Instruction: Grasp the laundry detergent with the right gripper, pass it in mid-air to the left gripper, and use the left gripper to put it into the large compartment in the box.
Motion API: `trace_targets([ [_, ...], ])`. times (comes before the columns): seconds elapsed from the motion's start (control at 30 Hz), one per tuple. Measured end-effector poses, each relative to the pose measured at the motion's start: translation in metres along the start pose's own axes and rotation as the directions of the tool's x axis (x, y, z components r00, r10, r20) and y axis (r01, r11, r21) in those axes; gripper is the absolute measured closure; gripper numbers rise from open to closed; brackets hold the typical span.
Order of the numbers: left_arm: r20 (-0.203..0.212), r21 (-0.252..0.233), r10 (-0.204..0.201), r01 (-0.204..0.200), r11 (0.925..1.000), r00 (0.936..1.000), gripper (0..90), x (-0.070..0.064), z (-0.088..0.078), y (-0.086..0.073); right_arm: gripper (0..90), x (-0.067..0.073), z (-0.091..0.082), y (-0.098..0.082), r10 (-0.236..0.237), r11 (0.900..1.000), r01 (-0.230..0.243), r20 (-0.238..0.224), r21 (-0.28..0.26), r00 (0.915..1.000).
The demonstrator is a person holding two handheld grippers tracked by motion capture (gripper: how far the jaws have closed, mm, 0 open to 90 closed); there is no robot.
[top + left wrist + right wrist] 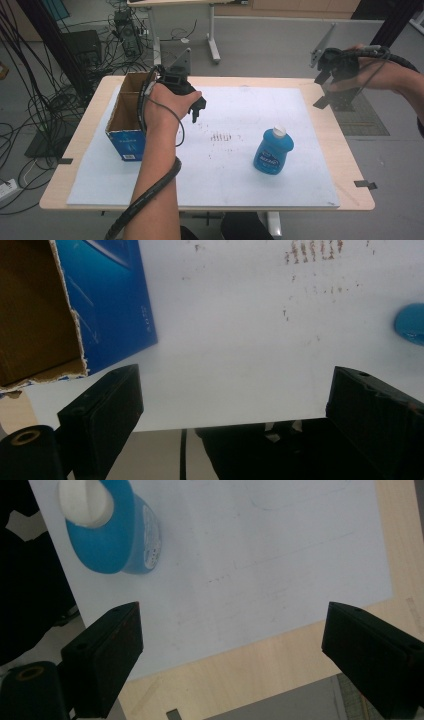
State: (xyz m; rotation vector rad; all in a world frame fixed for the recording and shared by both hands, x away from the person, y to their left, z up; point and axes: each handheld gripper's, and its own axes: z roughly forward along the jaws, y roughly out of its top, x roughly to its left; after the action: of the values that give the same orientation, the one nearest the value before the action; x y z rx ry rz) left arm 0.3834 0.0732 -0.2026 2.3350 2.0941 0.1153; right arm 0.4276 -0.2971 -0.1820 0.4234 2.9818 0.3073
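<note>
Now right hand-held gripper (327, 82) agape, above table edge; blue bottle (272, 150) upright.

White sheet (225, 165), floor cables (50, 95)

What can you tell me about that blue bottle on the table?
The blue bottle looks like see-through blue plastic holding blue liquid, with a white cap on top and a printed label on its front. It is squat, wide at the bottom and narrower at the neck. It stands upright on the white sheet, toward the right side of the table. Nothing touches it but the sheet; both claws are away from it.
</note>
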Motion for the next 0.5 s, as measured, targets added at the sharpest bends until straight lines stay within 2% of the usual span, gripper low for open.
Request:
trace_targets([
  [0.07,-0.001,0.004,0.011,-0.011,0.9999,0.9999,8.3,0.000,-0.001,0.000,9.4,0.004,0.001,-0.005,-0.014,1.000,0.014,-0.005,-0.012,0.9999],
  [0.17,-0.001,-0.001,0.005,-0.005,1.0000,1.0000,8.2,-0.001,0.000,-0.001,9.3,0.011,0.006,-0.014,-0.022,0.999,0.021,-0.015,-0.024,0.9997],
  [0.23,-0.001,0.002,0.009,-0.009,1.0000,1.0000,8.2,-0.001,0.000,-0.002,8.9,0.015,0.011,-0.022,-0.034,0.998,0.033,-0.018,-0.052,0.9993],
  [0.37,0.000,0.002,0.009,-0.009,1.0000,1.0000,8.2,-0.001,0.001,-0.003,8.2,0.025,0.021,-0.033,-0.043,0.995,0.040,-0.033,-0.092,0.9985],
  [0.5,-0.001,0.003,0.015,-0.015,0.9999,0.9999,8.1,-0.001,0.001,-0.004,7.7,0.033,0.031,-0.040,-0.044,0.993,0.040,-0.041,-0.110,0.9982],
])
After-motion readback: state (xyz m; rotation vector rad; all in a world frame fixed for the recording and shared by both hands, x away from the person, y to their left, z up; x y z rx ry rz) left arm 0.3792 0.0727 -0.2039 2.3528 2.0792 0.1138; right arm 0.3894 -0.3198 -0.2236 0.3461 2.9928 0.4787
